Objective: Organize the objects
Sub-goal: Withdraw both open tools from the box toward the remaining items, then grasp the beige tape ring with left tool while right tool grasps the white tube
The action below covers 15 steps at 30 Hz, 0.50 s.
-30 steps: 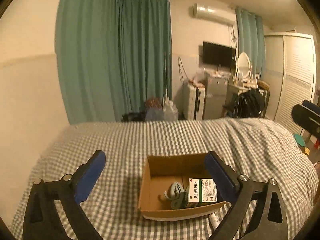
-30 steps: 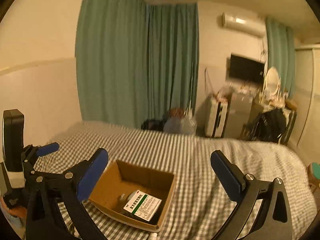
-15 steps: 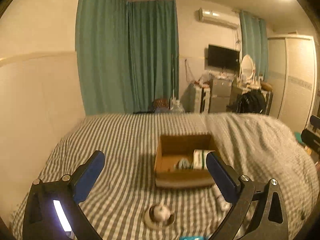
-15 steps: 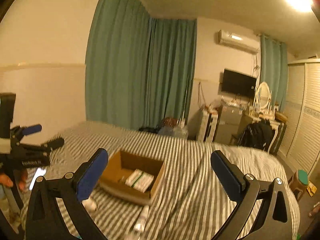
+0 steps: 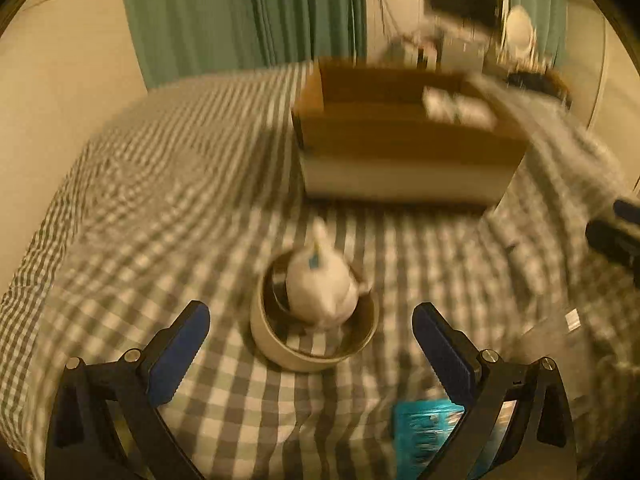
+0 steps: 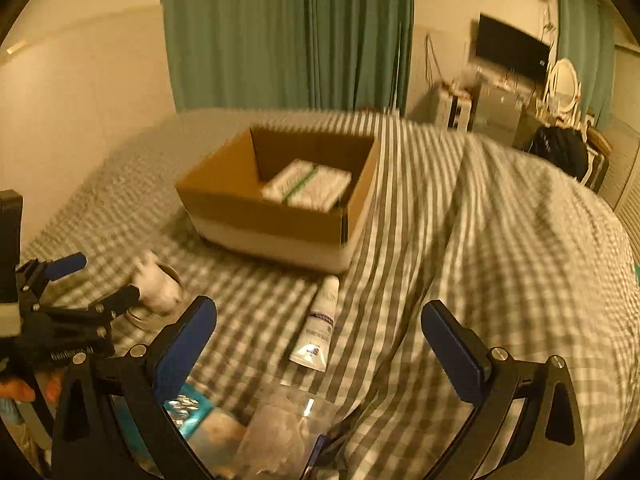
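A cardboard box point(image 5: 404, 152) point(image 6: 280, 220) sits on the checked bed and holds white medicine boxes point(image 6: 308, 186). My left gripper point(image 5: 312, 344) is open, its fingers either side of a round tape roll point(image 5: 276, 344) with a white soft toy point(image 5: 322, 284) in it. The left gripper also shows in the right wrist view point(image 6: 92, 284), near the toy point(image 6: 156, 284). My right gripper point(image 6: 320, 340) is open and empty above a white tube point(image 6: 320, 320). A teal packet point(image 5: 424, 432) point(image 6: 188, 412) and a clear plastic bag point(image 6: 280, 432) lie at the front.
The checked bedspread point(image 6: 480, 240) bulges in a fold to the right of the box. A wall and green curtains point(image 6: 288, 32) stand behind the bed. A TV point(image 6: 508, 48), a dresser and a backpack point(image 6: 560, 152) are at the far right.
Both grippers have dropped and moved closer to the bed. The tape roll with the toy now lies between the left fingers. The tube now lies in front of the right gripper.
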Available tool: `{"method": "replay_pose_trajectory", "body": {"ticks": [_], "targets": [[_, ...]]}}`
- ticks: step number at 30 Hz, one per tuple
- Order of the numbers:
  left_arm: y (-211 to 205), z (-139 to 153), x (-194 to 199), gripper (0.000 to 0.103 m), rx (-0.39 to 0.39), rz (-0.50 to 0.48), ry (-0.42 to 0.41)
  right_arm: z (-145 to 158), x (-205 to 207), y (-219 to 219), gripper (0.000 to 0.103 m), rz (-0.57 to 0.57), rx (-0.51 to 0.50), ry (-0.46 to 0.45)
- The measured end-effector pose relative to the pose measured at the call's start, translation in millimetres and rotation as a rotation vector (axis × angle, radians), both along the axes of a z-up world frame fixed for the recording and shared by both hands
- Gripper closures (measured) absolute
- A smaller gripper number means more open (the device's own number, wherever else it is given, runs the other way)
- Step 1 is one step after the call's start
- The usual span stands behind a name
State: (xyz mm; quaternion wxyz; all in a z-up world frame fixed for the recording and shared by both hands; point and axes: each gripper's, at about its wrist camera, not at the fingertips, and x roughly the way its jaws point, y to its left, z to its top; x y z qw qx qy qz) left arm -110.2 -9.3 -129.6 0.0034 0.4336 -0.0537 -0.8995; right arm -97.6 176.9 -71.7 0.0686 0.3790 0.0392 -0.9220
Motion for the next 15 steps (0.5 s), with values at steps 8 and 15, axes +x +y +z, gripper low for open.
{"method": "replay_pose_trajectory", "body": {"ticks": [8, 15], "targets": [[5, -44, -30, 0.000, -0.085, 0.050, -0.166, -66, -55, -3, 0.029, 0.017, -0.013, -0.233], [14, -49, -39, 0.002, -0.074, 0.037, -0.153, -91, -69, -3, 0.072, 0.020, -0.014, -0.302]]}}
